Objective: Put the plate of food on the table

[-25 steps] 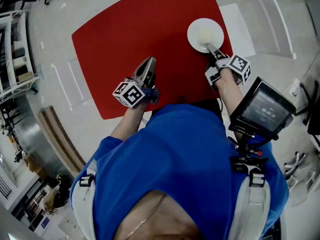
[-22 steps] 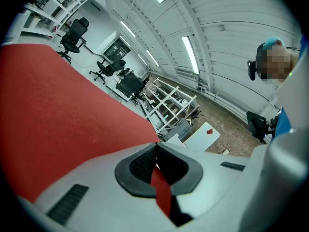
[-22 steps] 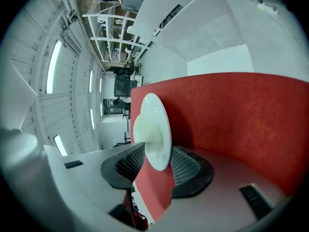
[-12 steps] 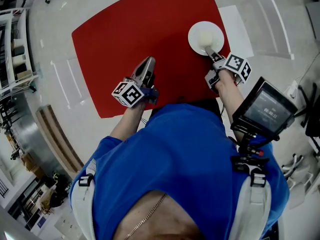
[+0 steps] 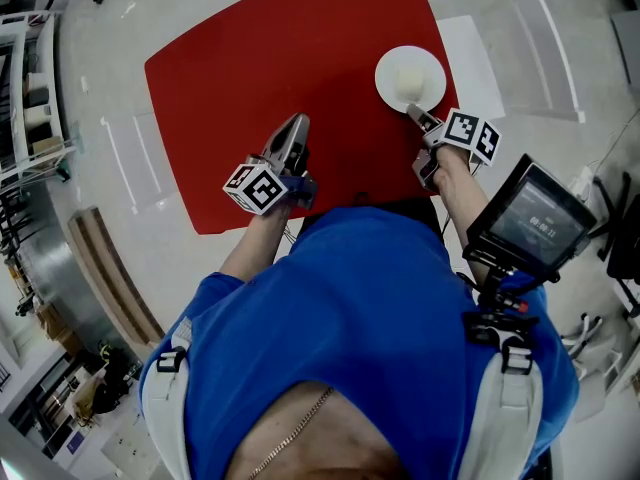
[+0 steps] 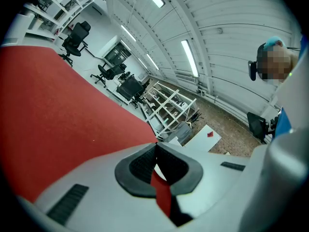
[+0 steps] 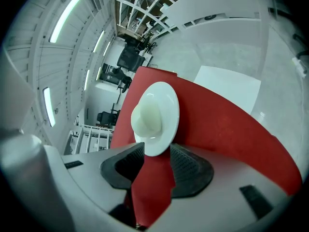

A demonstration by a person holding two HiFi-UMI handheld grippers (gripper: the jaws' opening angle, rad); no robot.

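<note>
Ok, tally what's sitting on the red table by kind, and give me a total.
White plate: 1
Mound of pale food: 1
Total: 2

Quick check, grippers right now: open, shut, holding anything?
Left gripper: shut, empty.
Right gripper: open, jaws just been opening; plate rim between them, not gripped, resting on the red table.
</note>
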